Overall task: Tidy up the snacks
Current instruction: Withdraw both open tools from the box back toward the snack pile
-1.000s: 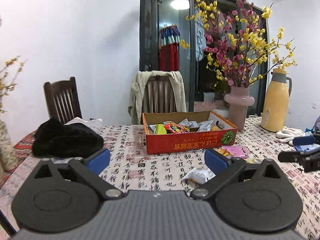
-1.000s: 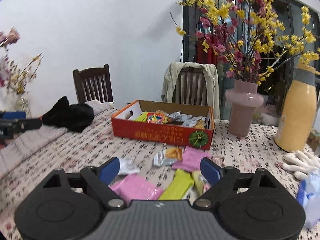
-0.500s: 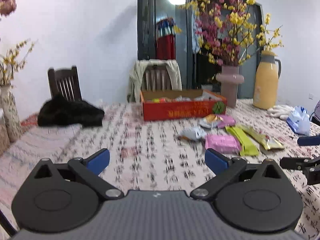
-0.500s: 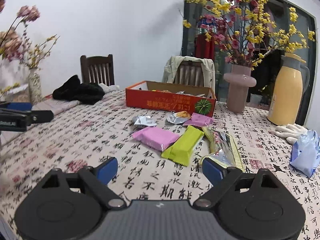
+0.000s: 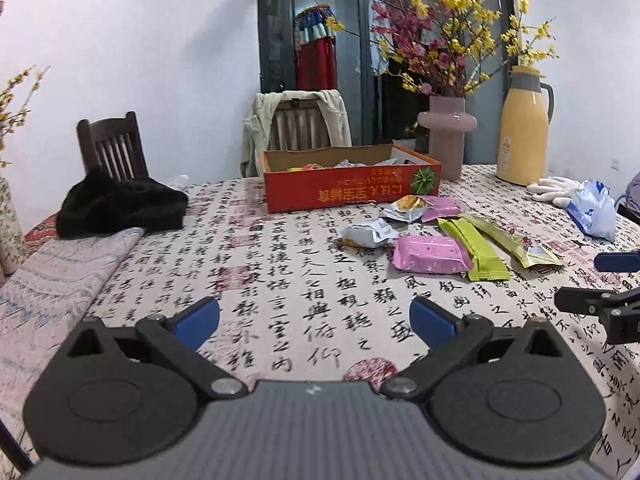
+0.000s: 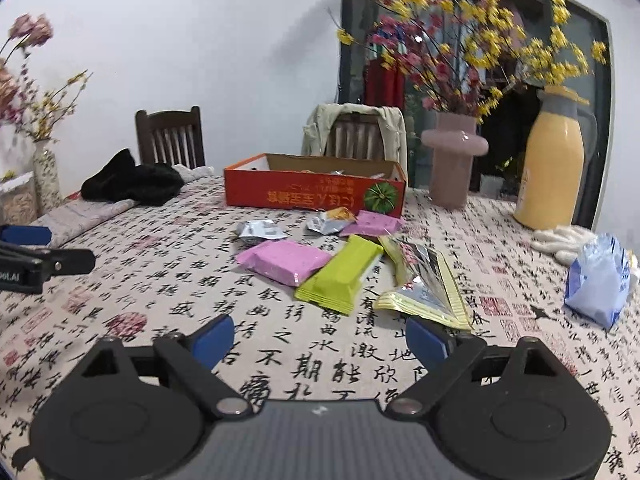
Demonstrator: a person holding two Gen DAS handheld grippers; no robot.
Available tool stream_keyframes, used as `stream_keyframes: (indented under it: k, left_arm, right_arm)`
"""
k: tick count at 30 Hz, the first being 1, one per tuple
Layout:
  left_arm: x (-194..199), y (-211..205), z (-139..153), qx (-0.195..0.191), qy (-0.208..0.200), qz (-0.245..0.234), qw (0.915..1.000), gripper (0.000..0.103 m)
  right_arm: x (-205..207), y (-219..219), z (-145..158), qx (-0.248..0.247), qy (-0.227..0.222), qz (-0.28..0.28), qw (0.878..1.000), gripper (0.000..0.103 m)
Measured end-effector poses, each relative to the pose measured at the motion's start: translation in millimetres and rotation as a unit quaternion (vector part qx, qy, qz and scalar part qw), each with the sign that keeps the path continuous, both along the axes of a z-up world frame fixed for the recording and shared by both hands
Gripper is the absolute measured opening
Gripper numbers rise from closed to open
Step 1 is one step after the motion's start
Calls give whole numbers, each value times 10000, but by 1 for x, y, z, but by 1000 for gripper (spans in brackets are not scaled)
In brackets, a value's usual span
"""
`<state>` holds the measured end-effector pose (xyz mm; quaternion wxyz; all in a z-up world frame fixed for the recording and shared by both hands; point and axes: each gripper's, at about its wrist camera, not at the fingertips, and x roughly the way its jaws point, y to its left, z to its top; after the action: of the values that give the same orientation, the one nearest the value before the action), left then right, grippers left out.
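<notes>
Left wrist view: left gripper spread wide, nothing between the blue pads, poised over bare calligraphy tablecloth. Red cardboard box stands at the far side of the table, open-topped, several snack packets inside, only their tops showing. Gold characters on its front read upside down; green round emblem at the right end. Loose snacks lie in front of the box, to the right: silver packet, pink packet, green bar, yellow-green sachet. Pink vase holds flowering branches; yellow thermos beside it.

Right wrist view: right gripper also wide apart and holding nothing, over the cloth just short of the snacks. Pink packet, green bar and a foil sachet lie closest; the sachet's corner nearly meets the right pad. Second pink packet and two silver ones near the box. Left gripper's arm at the left edge bears the letters "OOLAI", start cut off.
</notes>
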<state>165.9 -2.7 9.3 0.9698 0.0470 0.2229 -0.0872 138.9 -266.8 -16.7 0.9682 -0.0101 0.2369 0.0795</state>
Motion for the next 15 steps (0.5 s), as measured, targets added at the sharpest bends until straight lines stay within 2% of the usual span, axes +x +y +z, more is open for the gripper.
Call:
stream_keyframes:
  k: [4, 6, 8, 15]
  left_arm:
    - [16, -15, -2, -17, 227, -145, 9996, 103]
    - [23, -24, -4, 33, 279, -233, 9993, 103]
    - [31, -31, -5, 61, 290, -263, 9992, 103]
    - [72, -37, -5, -63, 539, -233, 9983, 103]
  right_arm:
    - [15, -15, -2, 144, 51, -116, 9998, 89]
    - [24, -22, -2, 140, 93, -139, 9998, 84]
    - [34, -27, 0, 150, 110, -142, 9997, 84]
    - [80, -13, 1, -159, 201, 471, 9986, 85]
